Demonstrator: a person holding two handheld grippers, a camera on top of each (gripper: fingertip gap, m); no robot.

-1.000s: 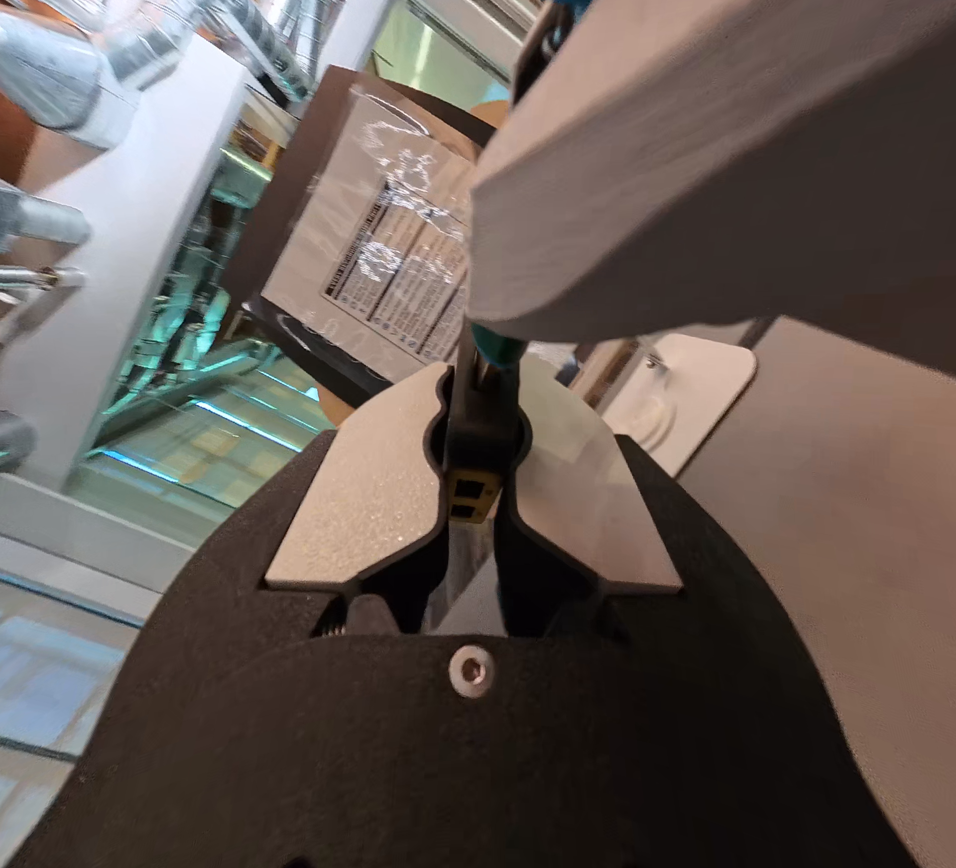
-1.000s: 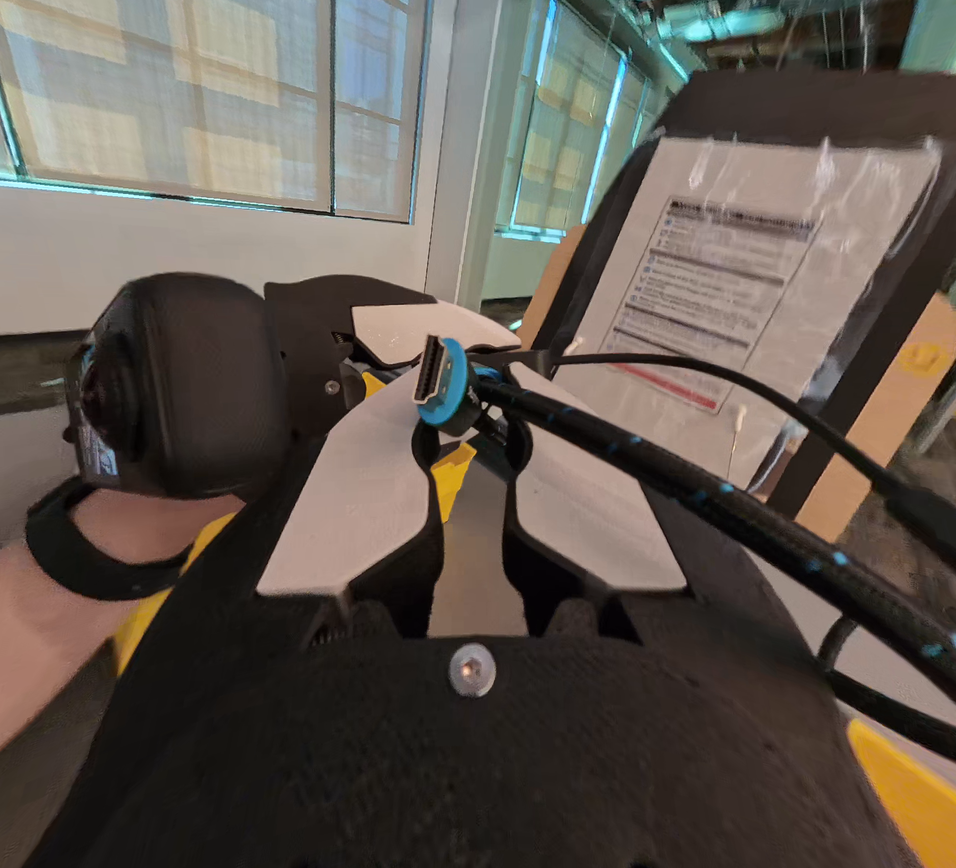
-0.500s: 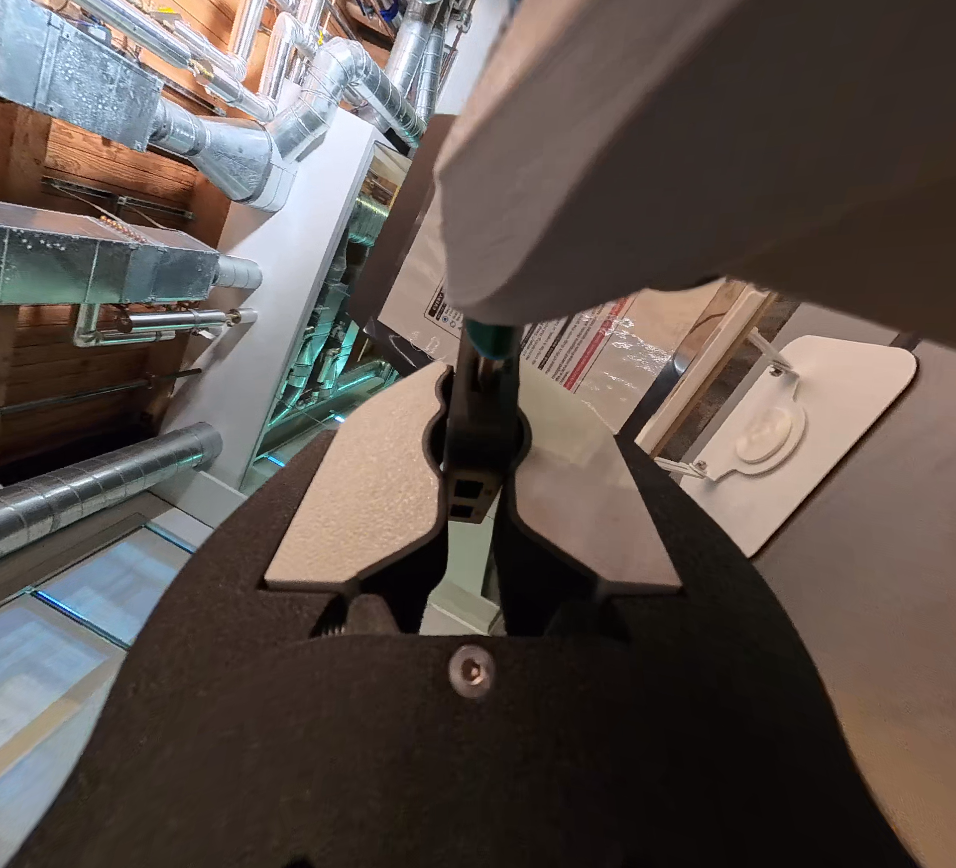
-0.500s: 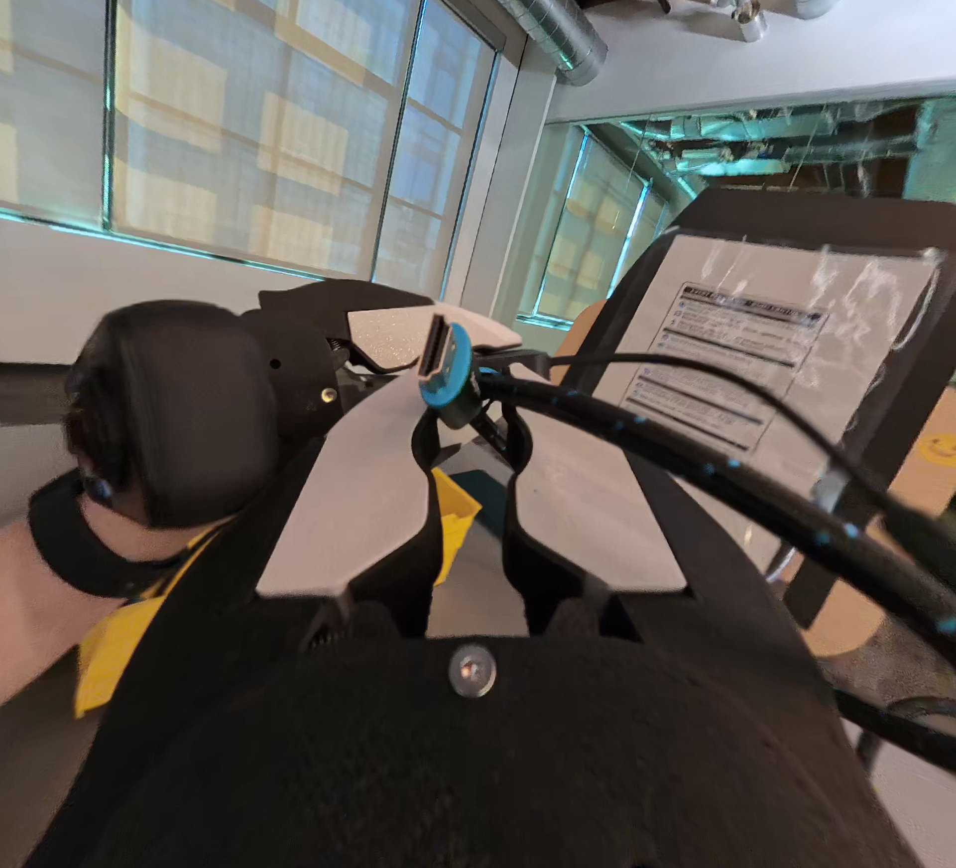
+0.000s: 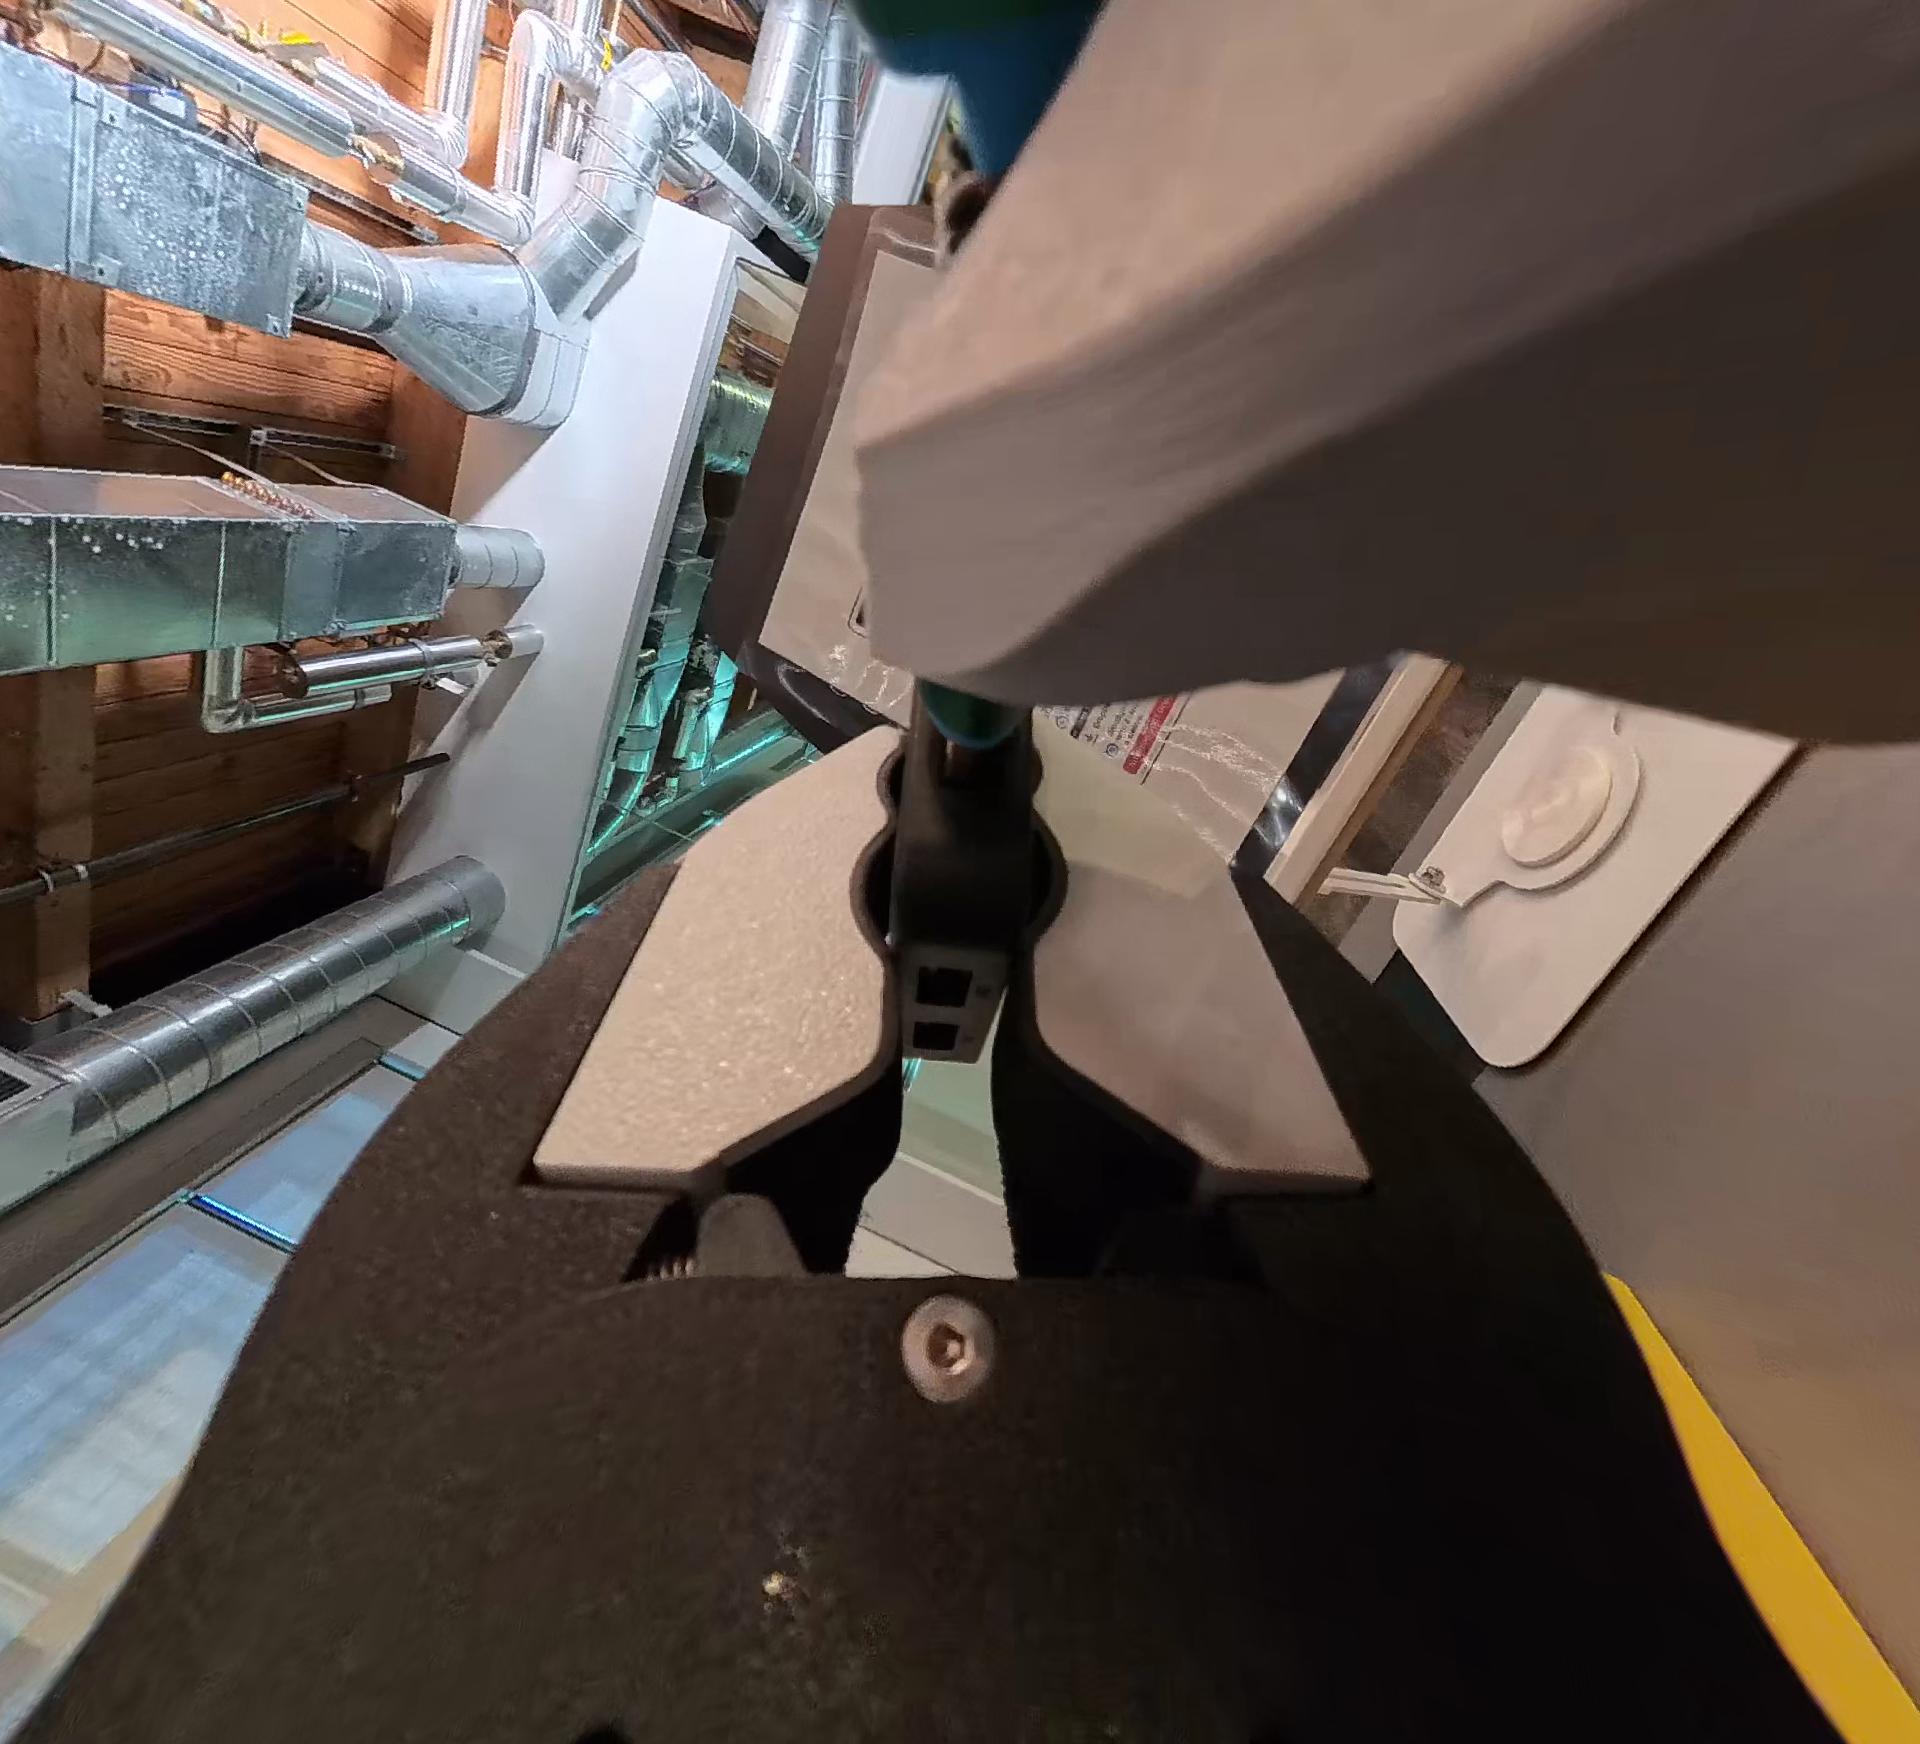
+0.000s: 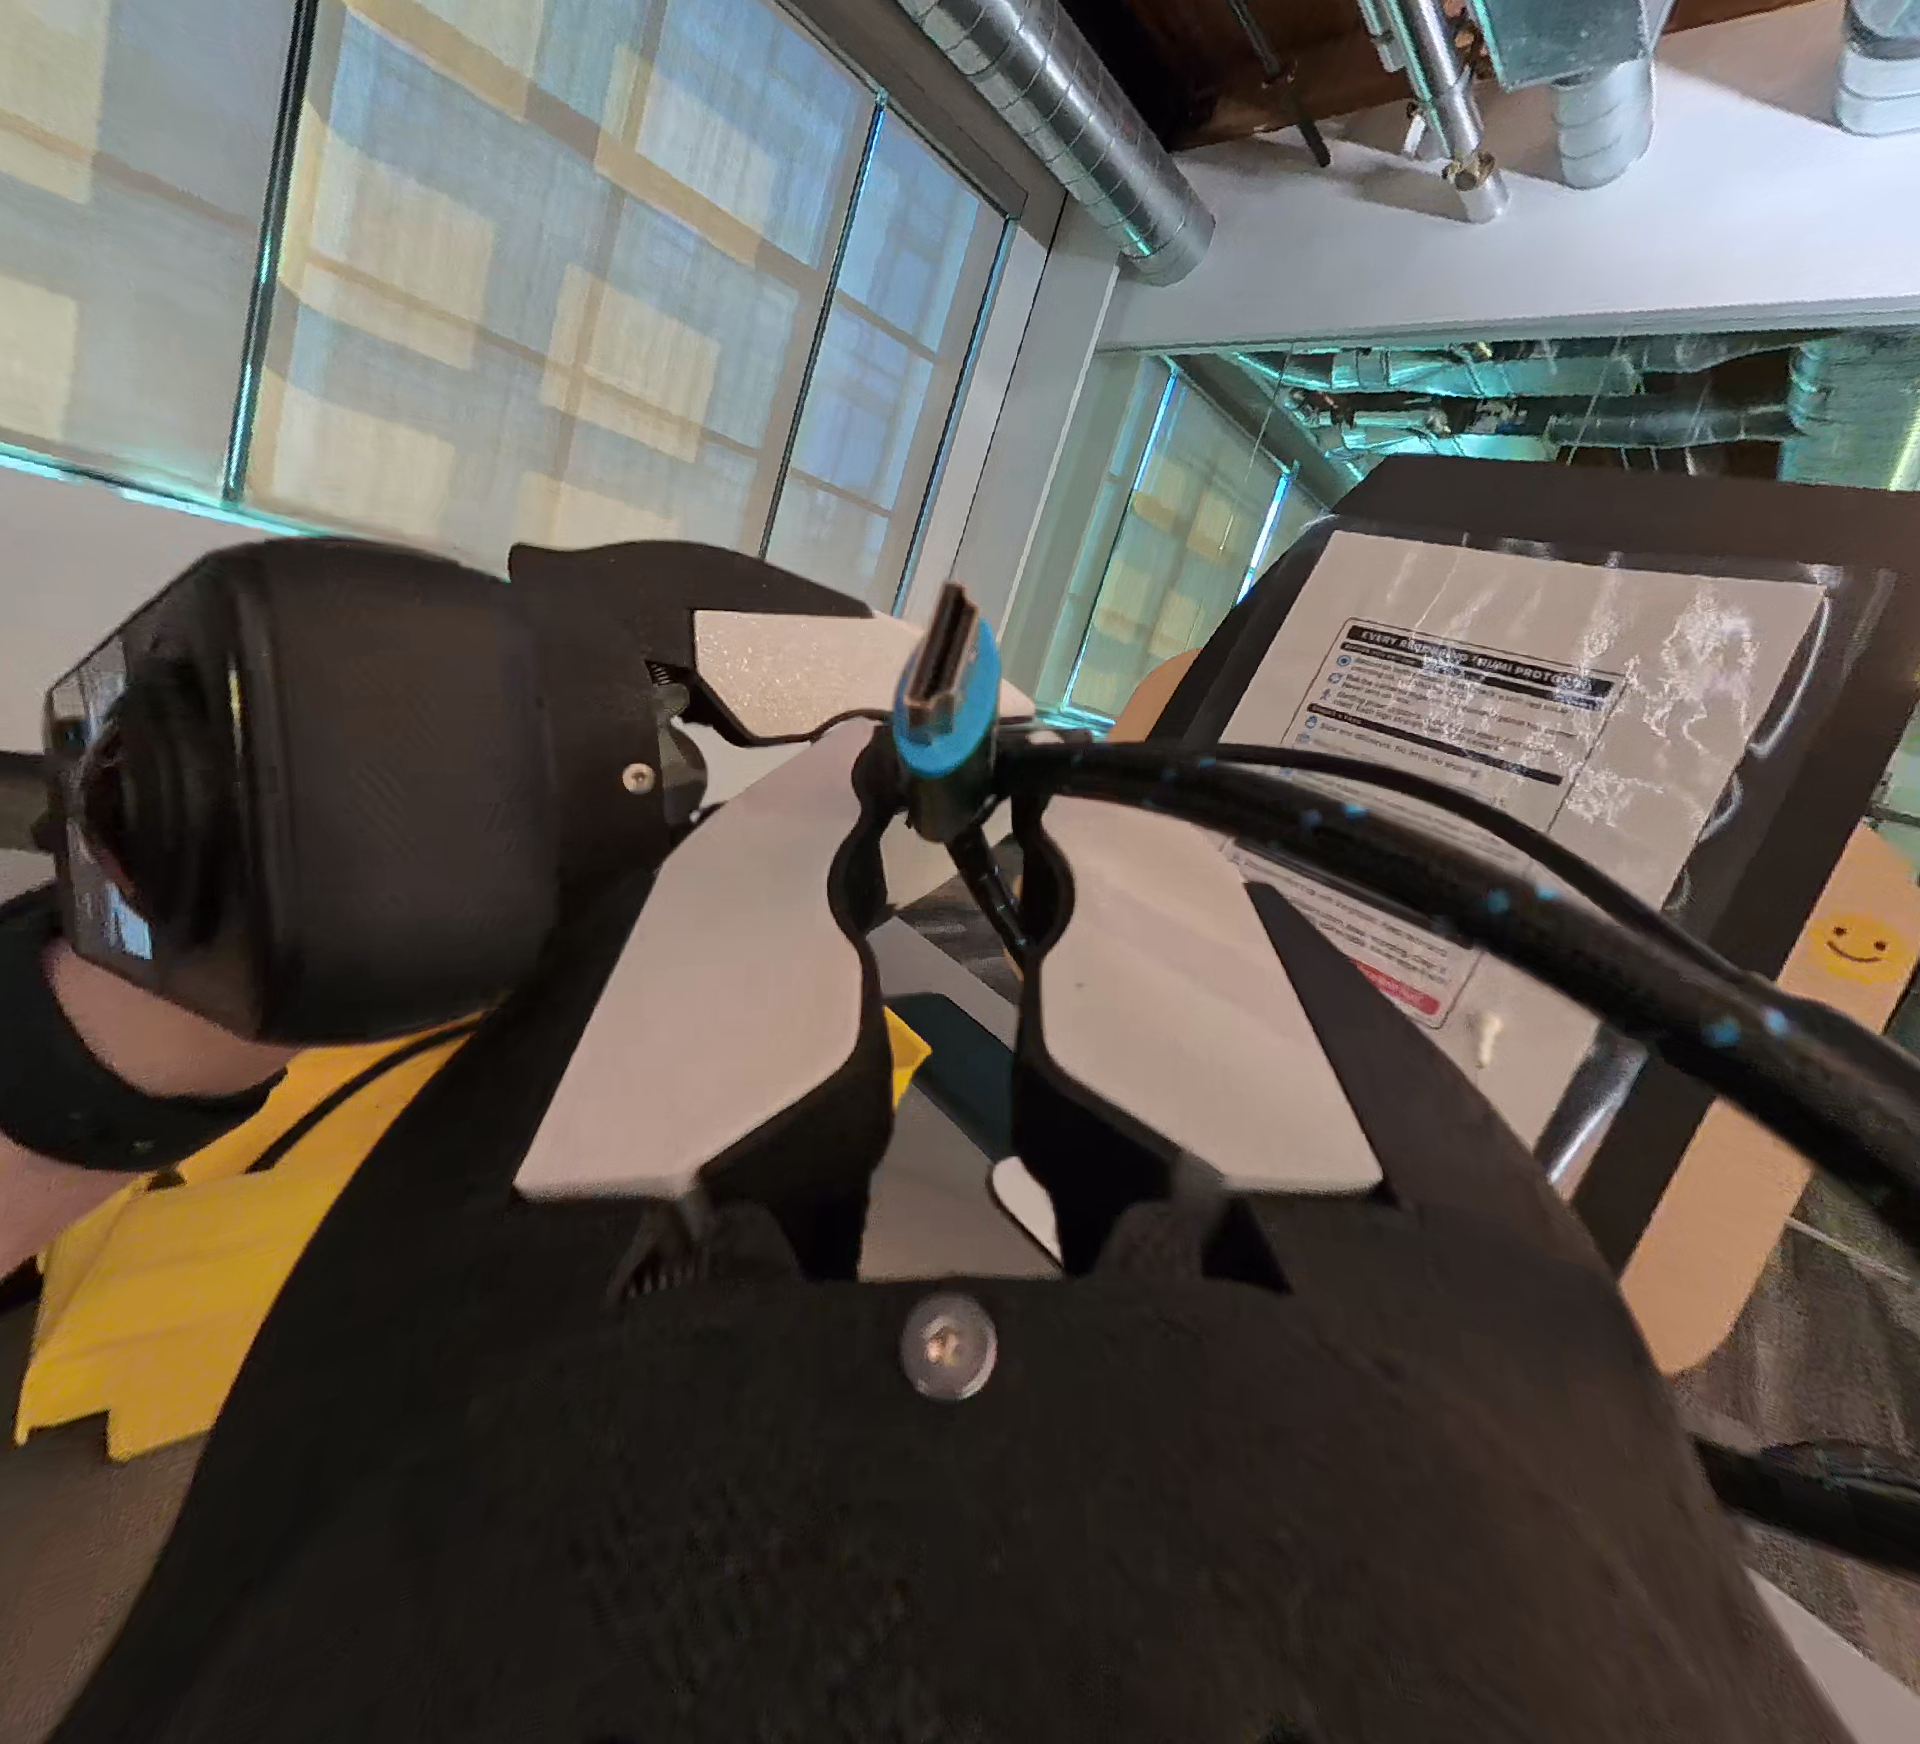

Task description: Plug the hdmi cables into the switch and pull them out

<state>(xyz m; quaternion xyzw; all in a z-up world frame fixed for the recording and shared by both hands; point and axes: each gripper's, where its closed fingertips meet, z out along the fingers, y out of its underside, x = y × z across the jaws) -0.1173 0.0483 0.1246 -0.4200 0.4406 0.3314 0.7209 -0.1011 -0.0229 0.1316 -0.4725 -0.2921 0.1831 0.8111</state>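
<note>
The left gripper [image 5: 951, 821] was clamped tight on the black switch [image 5: 948, 925]; the right gripper [image 6: 940, 821] pinched the blue-collared HDMI plug [image 6: 940, 707], its braided cable [image 6: 1455, 915] trailing right.

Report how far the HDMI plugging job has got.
Done: both pieces are picked up. In hand: the left tool grips the black switch; the right tool holds the blue-collared HDMI plug, its metal end bare and unplugged. Left: inserting it, then pulling it out.

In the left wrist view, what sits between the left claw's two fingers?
In the left wrist view, the left claw is shut on a small black switch, its two ports facing the camera; a teal-collared plug enters its far end.
</note>
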